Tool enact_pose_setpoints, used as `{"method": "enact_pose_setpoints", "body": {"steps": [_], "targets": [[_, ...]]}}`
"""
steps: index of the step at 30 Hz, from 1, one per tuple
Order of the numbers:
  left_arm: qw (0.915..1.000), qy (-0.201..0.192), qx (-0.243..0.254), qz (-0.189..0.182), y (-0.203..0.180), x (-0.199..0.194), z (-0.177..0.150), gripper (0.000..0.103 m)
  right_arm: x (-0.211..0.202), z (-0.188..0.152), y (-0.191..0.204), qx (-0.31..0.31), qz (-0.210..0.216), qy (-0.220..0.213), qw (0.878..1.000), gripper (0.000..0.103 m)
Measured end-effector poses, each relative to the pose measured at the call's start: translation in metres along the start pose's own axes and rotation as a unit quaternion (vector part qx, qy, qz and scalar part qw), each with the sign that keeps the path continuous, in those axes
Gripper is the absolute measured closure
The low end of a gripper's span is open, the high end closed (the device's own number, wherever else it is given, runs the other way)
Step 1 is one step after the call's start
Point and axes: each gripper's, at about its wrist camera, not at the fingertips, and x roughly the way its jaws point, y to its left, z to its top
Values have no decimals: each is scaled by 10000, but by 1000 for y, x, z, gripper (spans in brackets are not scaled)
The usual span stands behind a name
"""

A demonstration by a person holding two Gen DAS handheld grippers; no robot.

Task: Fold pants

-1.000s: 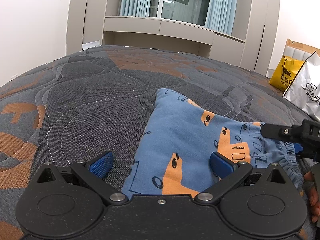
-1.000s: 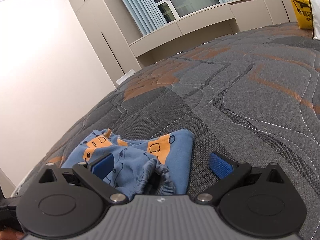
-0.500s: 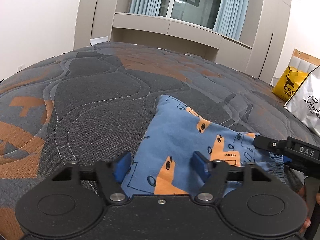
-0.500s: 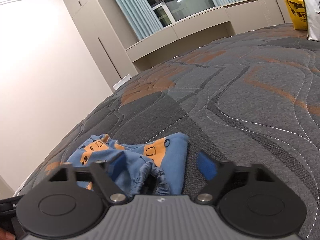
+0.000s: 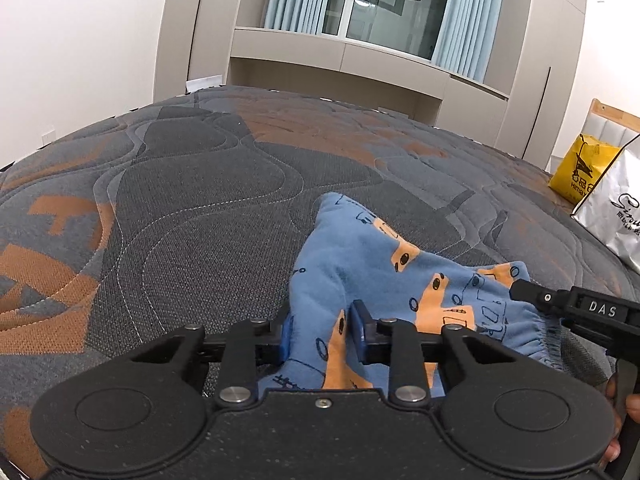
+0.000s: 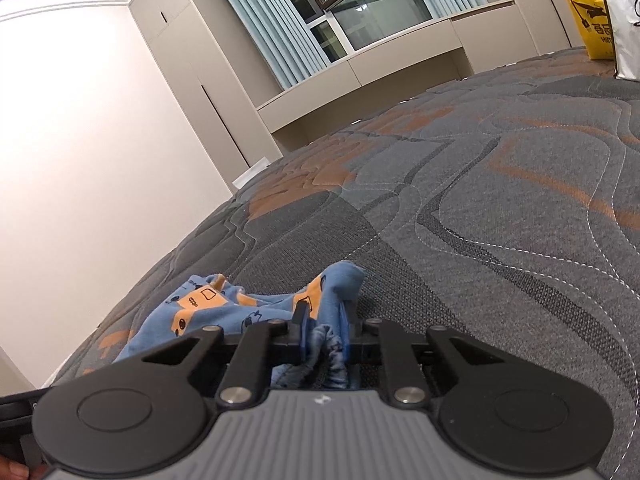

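Observation:
Small blue pants (image 5: 360, 264) with orange prints lie folded on a grey and orange quilted mattress (image 5: 192, 216). My left gripper (image 5: 322, 334) has its jaws closing on the near left edge, and the cloth is bunched up between the blue pads (image 5: 285, 338). At the right edge of the left wrist view the right gripper (image 5: 576, 312) reaches in over the gathered waistband. In the right wrist view the pants (image 6: 208, 308) spread to the left, while my right gripper (image 6: 326, 340) is closing on the puckered elastic waistband, pinched between its pads.
A yellow bag (image 5: 580, 172) and a silvery white bag (image 5: 616, 220) stand at the mattress's far right edge. Beyond the bed are beige wardrobes, a window ledge (image 5: 340, 52) and curtains. A white wall lies to the left. Part of a hand (image 5: 616, 420) shows at the lower right.
Both grippers' jaws have come together from wide open onto the pants. The cloth now stands bunched between each pair of pads. Neither hand has shifted much.

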Motion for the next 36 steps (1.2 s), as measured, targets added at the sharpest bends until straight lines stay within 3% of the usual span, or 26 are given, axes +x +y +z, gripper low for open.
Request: {"method": "enact_pose_setpoints", "body": {"steps": [3, 8, 21, 27, 33, 35, 36], "targets": [[9999, 37, -126, -56, 6, 1, -2, 63, 0, 0, -4, 108, 64, 25, 9999, 86], [9998, 35, -156, -84, 8, 2, -3, 62, 1, 0, -6, 166, 94, 33, 9998, 86], [9989, -150, -230, -393, 15, -4, -3, 81, -5, -4, 6, -84, -103, -129, 9998, 87], [9974, -244, -249, -637, 21, -7, 2, 88, -25, -6, 24, -384, -140, -650, 9970, 90], [9953, -335, -289, -857, 29, -4, 11, 89, -11, 4, 42, -705, -347, -381, 9962, 91], [9951, -269, -319, -901, 34, -1, 9, 89, -6, 4, 40, -536, -403, -201, 9975, 87], [9949, -242, -353, -910, 36, 0, 7, 89, -6, 2, 36, -391, -403, -181, 9983, 79]]}}
